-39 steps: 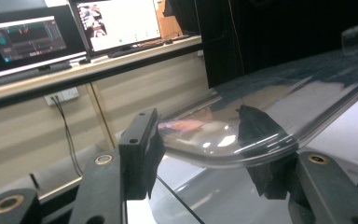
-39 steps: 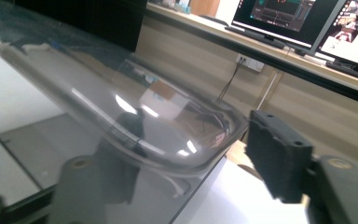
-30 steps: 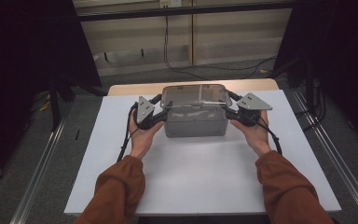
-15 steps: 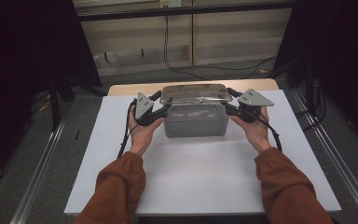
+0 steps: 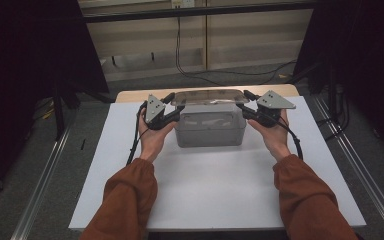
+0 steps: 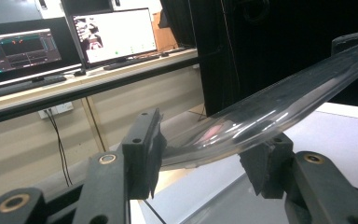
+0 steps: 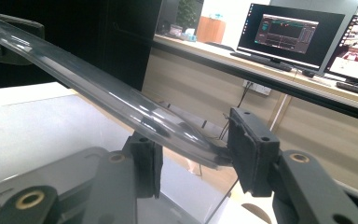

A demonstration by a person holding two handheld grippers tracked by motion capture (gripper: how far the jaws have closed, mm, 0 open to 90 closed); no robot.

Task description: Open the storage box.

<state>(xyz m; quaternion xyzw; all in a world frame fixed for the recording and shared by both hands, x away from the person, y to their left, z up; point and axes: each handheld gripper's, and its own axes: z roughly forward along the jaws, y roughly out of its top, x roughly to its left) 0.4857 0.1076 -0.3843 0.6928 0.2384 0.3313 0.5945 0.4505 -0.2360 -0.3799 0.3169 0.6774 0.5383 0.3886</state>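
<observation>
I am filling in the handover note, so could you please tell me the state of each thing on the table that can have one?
Clear lid: off the box, tilted above it, one end in each gripper.
Clear plastic box: open, upright on the white table.
Left gripper: jaws on the lid's left end, just closing further.
Right gripper: jaws on the lid's right end.

Whether the clear lid still touches the grey bin cannot be told.
</observation>
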